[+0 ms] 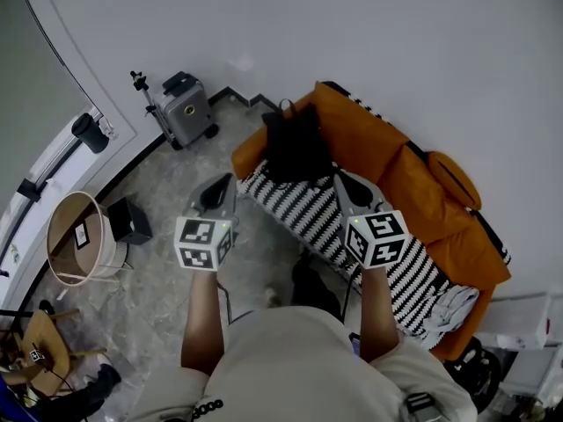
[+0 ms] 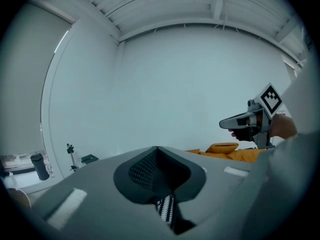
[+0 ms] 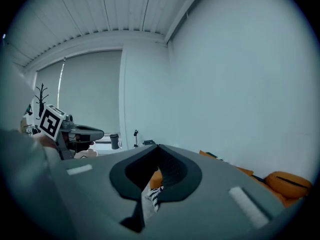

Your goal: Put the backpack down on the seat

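Backpack [image 1: 295, 143]: black, sitting on the sofa [image 1: 369, 139] seat at the end nearest the room corner; its base is on the black-and-white striped cover [image 1: 308, 211], its back against the orange backrest; a carry loop stands up at its top; neither tong holds it.

Left gripper [image 1: 223, 181]: held out in front of the person, over the grey marbled floor [image 1: 167, 306] just beside the sofa's front edge; jaws pressed together, nothing pinched; in the left gripper view the closed tips meet in one ridge against the bare white wall, with a sliver of striped cover showing through the gap below.

Right gripper [image 1: 341, 178]: held level with the left, over the striped seat; in the head view its tip lies close to the backpack's lower edge but does not grip it; jaws pressed together, empty; the right gripper view shows the shut tips with a bit of orange and stripe behind them.

Both marker cubes face up toward the head camera; each gripper shows at the edge of the other's view.

Surroundings: orange cushion [image 1: 453, 178] on the backrest further along the sofa; grey hard-shell suitcase [image 1: 185, 108] standing by the wall; round wooden-rimmed basket [image 1: 77, 237] on the floor, a small black box [image 1: 130, 220] just beside it.
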The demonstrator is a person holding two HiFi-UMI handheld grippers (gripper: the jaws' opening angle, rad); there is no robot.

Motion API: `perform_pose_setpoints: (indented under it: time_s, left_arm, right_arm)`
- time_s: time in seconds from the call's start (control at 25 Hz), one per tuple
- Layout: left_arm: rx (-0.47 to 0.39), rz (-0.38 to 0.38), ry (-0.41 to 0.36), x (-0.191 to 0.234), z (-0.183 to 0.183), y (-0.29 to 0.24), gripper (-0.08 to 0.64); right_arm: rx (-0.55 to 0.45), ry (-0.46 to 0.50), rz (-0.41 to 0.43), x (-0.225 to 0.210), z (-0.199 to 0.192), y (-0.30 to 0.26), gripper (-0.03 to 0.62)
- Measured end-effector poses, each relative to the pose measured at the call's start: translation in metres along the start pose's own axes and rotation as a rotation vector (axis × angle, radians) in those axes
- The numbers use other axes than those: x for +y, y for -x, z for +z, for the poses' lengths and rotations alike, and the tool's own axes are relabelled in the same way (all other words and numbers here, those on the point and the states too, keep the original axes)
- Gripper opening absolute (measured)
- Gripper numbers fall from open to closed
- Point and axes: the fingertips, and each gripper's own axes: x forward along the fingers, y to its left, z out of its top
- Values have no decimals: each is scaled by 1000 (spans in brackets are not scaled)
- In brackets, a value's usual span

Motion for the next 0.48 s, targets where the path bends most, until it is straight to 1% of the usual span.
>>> perform_pose_setpoints:
  time_s: [0.24,0.36,0.48]
  left_arm:
    - [-53,-1,-68,-19,31,28,9]
    - [-82,-18,-86,-30,45,40,8]
    - [-119,-12,-96,-37,60,50,8]
  right_arm:
    - [-38,84,24,22,17,28,3]
    - [-61,137,50,35,28,40,3]
    - [-88,177,87,47,38,51,3]
